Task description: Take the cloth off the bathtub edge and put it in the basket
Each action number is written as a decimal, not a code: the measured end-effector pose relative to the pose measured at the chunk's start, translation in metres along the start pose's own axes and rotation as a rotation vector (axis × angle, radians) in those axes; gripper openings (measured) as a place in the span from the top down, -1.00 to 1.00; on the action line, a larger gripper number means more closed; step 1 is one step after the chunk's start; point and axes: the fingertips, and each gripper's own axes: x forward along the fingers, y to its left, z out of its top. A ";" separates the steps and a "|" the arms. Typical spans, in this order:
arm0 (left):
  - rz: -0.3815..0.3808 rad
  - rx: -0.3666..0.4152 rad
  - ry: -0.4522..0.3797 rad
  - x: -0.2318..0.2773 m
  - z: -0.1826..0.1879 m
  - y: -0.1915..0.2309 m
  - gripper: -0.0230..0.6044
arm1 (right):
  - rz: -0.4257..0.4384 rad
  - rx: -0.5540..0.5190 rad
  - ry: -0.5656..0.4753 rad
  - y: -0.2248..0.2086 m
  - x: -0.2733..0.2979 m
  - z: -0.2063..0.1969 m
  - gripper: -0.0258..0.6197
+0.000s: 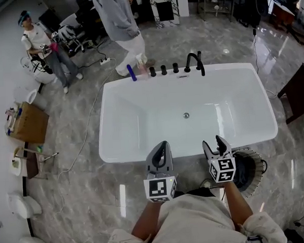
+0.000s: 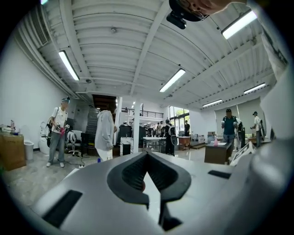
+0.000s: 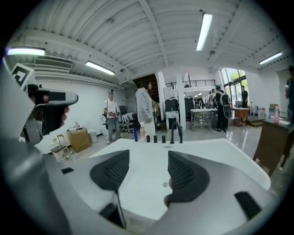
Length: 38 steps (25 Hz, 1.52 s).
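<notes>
The white bathtub (image 1: 118, 155) fills the middle of the head view, and both grippers hover over its near rim. My left gripper (image 1: 162, 145) is shut, its tips meeting with nothing between them (image 2: 147, 155). To its right, my right gripper (image 1: 214, 143) stands open and empty, looking across the tub (image 3: 220, 151) towards the black taps (image 3: 173, 133); its jaws (image 3: 148, 153) frame the drain. A dark round basket (image 1: 251, 160) sits on the floor by the tub's near right corner, partly hidden by the right gripper. No cloth shows on the rim; the basket's inside is too dark to read.
A black faucet (image 1: 194, 63) and a purple bottle (image 1: 132, 72) stand on the far rim. One person (image 1: 119, 23) stands just behind the tub, another (image 1: 41, 48) at far left. A cardboard box (image 1: 29, 122) and a cable lie left; a dark cabinet (image 1: 298, 93) stands right.
</notes>
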 end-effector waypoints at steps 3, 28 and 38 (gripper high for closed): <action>0.043 -0.009 -0.029 0.003 0.018 0.014 0.94 | 0.015 -0.074 -0.107 0.008 -0.001 0.065 0.15; 0.115 0.076 -0.228 -0.038 0.126 0.050 0.94 | 0.011 -0.212 -0.535 0.046 -0.095 0.259 0.22; 0.096 0.072 -0.229 -0.036 0.123 0.048 0.94 | -0.017 -0.218 -0.543 0.047 -0.097 0.253 0.79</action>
